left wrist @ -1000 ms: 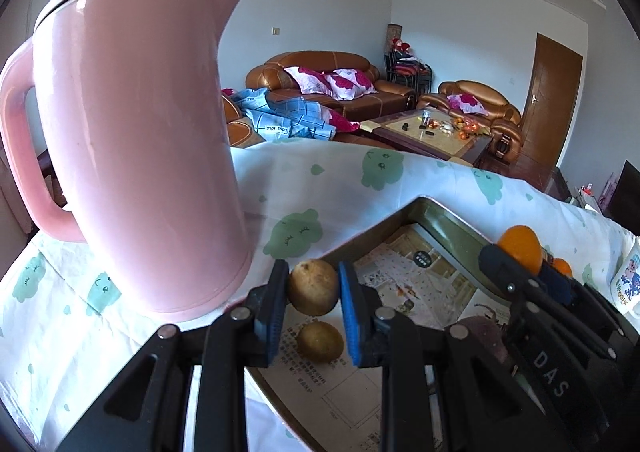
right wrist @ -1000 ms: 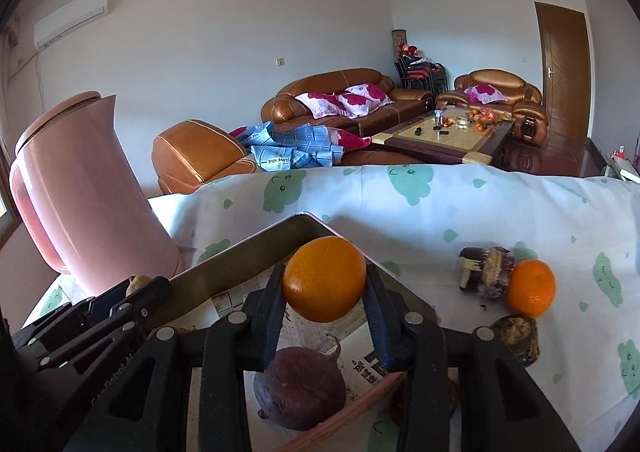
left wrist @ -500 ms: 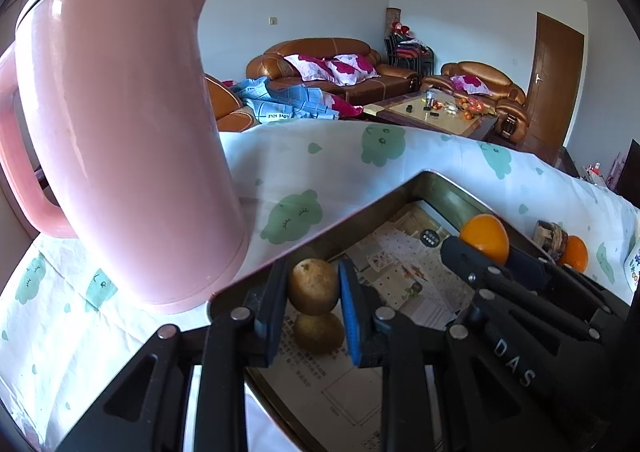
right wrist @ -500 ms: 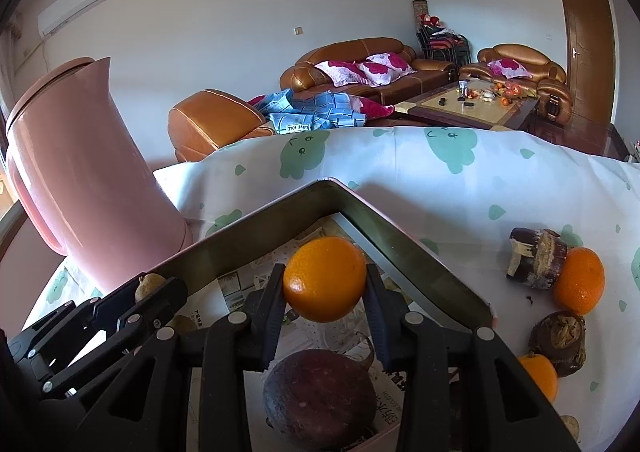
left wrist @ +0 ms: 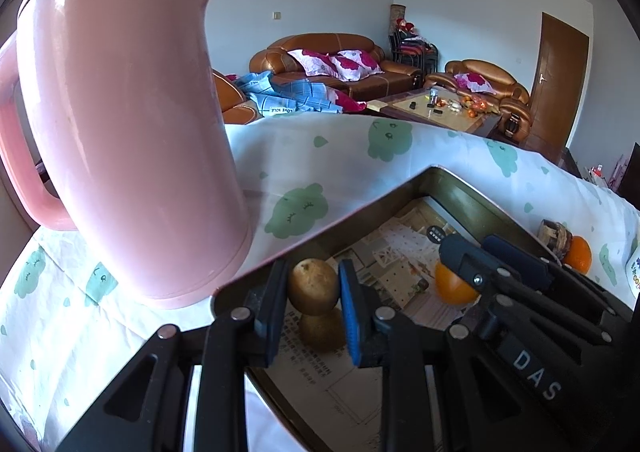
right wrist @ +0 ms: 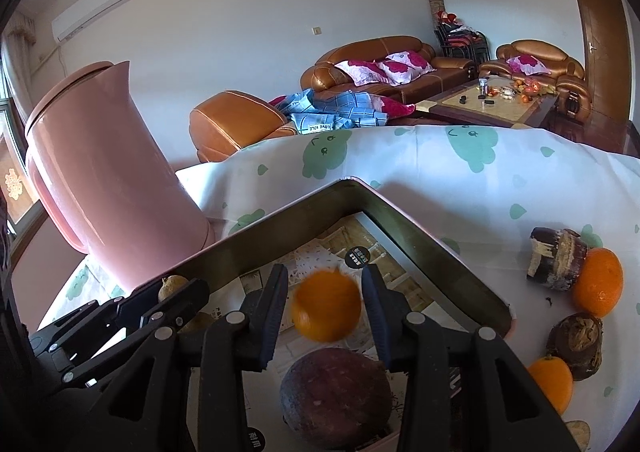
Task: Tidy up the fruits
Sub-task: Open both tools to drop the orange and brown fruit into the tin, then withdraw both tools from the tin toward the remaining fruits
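Note:
A metal tray (left wrist: 460, 181) lined with printed paper sits on the clouded tablecloth; it also shows in the right wrist view (right wrist: 420, 228). My left gripper (left wrist: 313, 294) is shut on a brown round fruit (left wrist: 313, 286) above the tray's near corner, over a second brown fruit (left wrist: 322, 332). My right gripper (right wrist: 324, 306) has its jaws spread apart. A blurred orange (right wrist: 326, 306) is between them, not touching the pads, over the tray. A dark purple fruit (right wrist: 336, 396) lies in the tray below.
A tall pink kettle (left wrist: 128, 123) stands just left of the tray. Right of the tray lie two oranges (right wrist: 598, 288), a dark cut stump (right wrist: 558, 264) and a brown husked fruit (right wrist: 576, 338). Sofas and a coffee table are beyond the table edge.
My right gripper has opened and the orange has come loose, dropping toward the tray. Both grippers have moved lower over the tray. The left still holds the brown fruit.

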The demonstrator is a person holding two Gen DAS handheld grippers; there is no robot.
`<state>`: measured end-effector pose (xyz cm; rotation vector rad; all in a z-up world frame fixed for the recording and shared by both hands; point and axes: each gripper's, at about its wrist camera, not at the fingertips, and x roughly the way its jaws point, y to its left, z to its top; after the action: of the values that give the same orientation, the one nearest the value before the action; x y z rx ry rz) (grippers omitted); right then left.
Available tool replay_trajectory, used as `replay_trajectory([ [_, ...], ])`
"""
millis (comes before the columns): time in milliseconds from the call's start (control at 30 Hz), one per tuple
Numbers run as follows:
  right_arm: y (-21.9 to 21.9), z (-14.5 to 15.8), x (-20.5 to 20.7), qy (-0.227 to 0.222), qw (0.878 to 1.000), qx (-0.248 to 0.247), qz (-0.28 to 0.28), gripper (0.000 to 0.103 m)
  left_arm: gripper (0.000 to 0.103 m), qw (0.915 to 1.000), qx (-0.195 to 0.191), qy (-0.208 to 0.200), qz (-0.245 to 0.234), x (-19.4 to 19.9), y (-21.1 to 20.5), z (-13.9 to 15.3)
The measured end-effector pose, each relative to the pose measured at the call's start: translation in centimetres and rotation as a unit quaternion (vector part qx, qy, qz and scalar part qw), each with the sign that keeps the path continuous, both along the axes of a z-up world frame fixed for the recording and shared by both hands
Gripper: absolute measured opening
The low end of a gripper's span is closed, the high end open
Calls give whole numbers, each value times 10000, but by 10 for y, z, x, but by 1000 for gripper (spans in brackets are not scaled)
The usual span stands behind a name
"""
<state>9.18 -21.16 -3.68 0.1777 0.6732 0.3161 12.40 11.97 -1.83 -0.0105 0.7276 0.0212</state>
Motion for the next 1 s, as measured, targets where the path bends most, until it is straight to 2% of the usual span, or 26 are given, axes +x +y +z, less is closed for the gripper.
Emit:
replay_trajectory([
  [100, -2, 1, -1, -16, 9999, 125, 39, 43, 26, 10000, -15, 9, 14, 1, 1, 0],
  [133, -4, 2, -2, -17, 9998, 210, 59, 47, 26, 10000, -16, 11, 8, 1, 1, 0],
  [233, -15, 9, -12, -238, 9979, 602, 25, 69, 27, 10000, 9, -16, -34, 0, -1, 0],
  [267, -18, 13, -17, -398, 9970, 669, -33, 74, 27, 10000, 25, -30, -45, 0, -2, 1],
  [400, -25, 25, -35, -923, 9934, 513, -442, 75, 27, 10000, 60, -61, -31, -1, -2, 2],
  [600, -36, 29, -48, -1167, 9885, 162, -949, 75, 30, 9999, 121, -88, -14, -2, -4, 3],
  [633, -39, 30, -50, -1192, 9877, 111, -1005, 75, 34, 9999, 126, -104, -33, -3, -5, 4],
  [700, -43, 30, -53, -1227, 9864, 30, -1098, 75, 48, 9999, 90, -108, -53, -4, -5, 4],
  [767, -47, 32, -58, -1265, 9846, -25, -1208, 75, 68, 9997, 119, -210, -83, -7, -8, 7],
  [900, -56, 33, -66, -1314, 9824, -103, -1325, 75, 83, 9968, 518, -596, 82, -15, -14, 14],
  [967, -62, 33, -70, -1311, 9816, -119, -1383, 75, 98, 9965, 487, -668, 109, -16, -13, 17],
  [1000, -64, 32, -72, -1304, 9812, -128, -1414, 75, 99, 9964, 442, -711, 118, -17, -12, 18],
])
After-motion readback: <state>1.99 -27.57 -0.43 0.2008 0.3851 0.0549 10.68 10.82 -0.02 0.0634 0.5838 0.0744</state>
